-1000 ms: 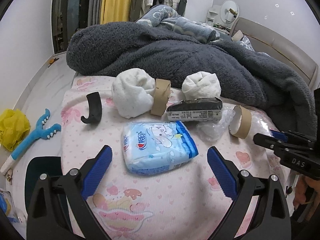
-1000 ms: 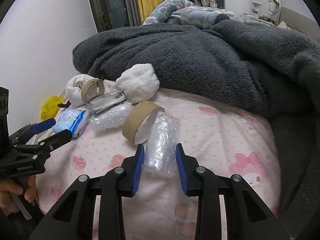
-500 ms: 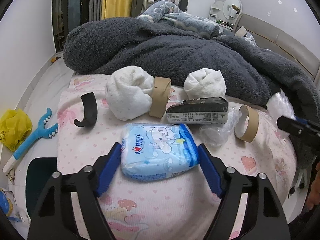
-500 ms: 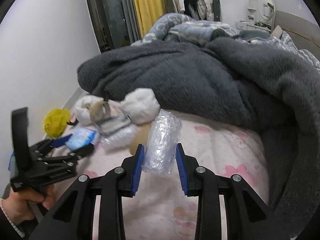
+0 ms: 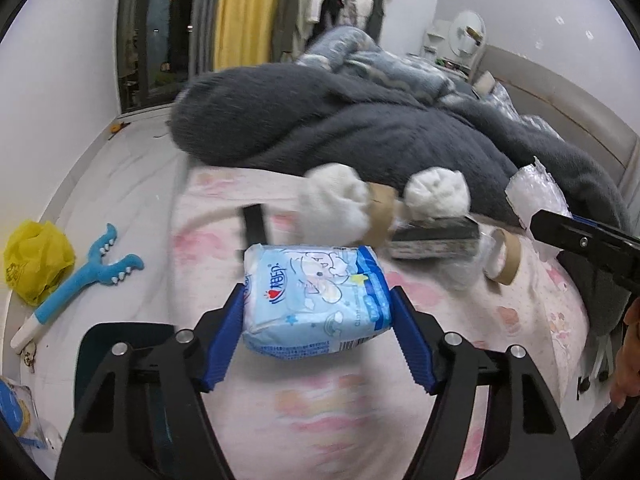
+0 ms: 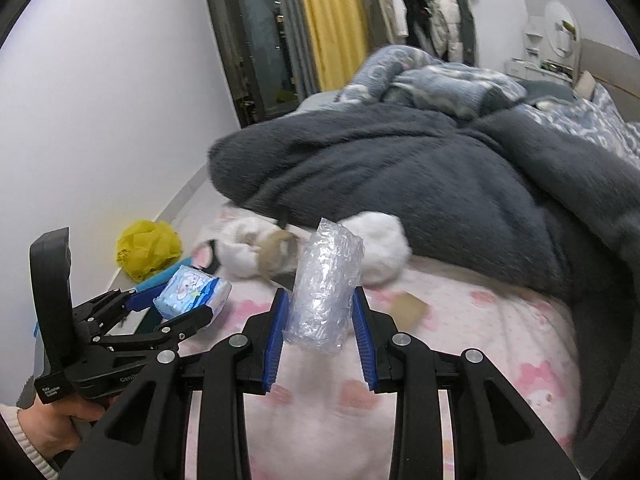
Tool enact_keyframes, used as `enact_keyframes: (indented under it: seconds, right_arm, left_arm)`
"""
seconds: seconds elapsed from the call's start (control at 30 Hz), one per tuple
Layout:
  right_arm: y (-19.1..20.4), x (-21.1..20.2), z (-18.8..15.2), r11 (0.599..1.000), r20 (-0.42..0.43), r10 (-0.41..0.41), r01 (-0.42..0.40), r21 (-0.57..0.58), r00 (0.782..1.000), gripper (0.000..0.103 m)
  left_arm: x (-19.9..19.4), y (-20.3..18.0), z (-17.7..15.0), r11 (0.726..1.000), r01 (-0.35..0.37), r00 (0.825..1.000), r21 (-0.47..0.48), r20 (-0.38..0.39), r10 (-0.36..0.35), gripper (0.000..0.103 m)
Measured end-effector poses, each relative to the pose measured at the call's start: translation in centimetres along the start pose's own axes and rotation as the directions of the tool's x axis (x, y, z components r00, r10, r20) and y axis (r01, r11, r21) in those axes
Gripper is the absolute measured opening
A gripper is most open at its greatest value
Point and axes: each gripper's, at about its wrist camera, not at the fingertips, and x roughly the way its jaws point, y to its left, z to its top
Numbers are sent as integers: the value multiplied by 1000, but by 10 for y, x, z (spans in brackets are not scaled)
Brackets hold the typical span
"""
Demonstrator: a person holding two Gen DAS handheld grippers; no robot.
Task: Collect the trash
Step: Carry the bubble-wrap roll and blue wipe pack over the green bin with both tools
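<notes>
My left gripper [image 5: 318, 320] is shut on a blue tissue pack [image 5: 316, 300] and holds it above the pink bed sheet [image 5: 320, 408]. The pack also shows in the right wrist view [image 6: 192, 292]. My right gripper [image 6: 320, 320] is shut on a clear bubble-wrap roll [image 6: 326, 284], lifted off the bed; the roll also shows at the right of the left wrist view [image 5: 536, 196]. On the sheet lie two white tissue wads [image 5: 336, 204] [image 5: 438, 192], two cardboard tape rings [image 5: 382, 212] [image 5: 504, 260], a black packet [image 5: 434, 238] and a black hook [image 5: 254, 224].
A big grey blanket [image 5: 360, 128] fills the bed behind the trash. On the floor at the left lie a yellow bag [image 5: 36, 260], a blue toy [image 5: 80, 276] and a dark bin [image 5: 120, 344]. A crumpled clear plastic [image 5: 460, 276] lies by the right ring.
My left gripper has moved in, shut on the blue tissue pack and lifted it. My right gripper has raised the bubble-wrap roll off the bed and swung left.
</notes>
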Motion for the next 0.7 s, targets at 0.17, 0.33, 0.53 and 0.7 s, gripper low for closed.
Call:
enact_keyframes:
  seconds: [0.17, 0.33, 0.53, 0.7]
  right_arm:
    - [35, 8, 10, 998, -2, 44, -44, -33, 999, 33]
    - [66, 18, 15, 994, -12, 82, -83, -69, 997, 33]
    - [107, 30, 18, 984, -33, 135, -138, -112, 990, 33]
    - [143, 44, 17, 972, -64, 172, -180, -151, 983, 33]
  left_arm:
    - [-8, 35, -5, 997, -61, 998, -41, -9, 60, 73]
    - [-14, 71, -13, 989, -120, 992, -84, -34, 118, 73]
    - [-16, 115, -30, 972, -188, 980, -138, -92, 177, 73]
    - [-12, 150, -47, 955, -236, 964, -179, -164, 208, 74]
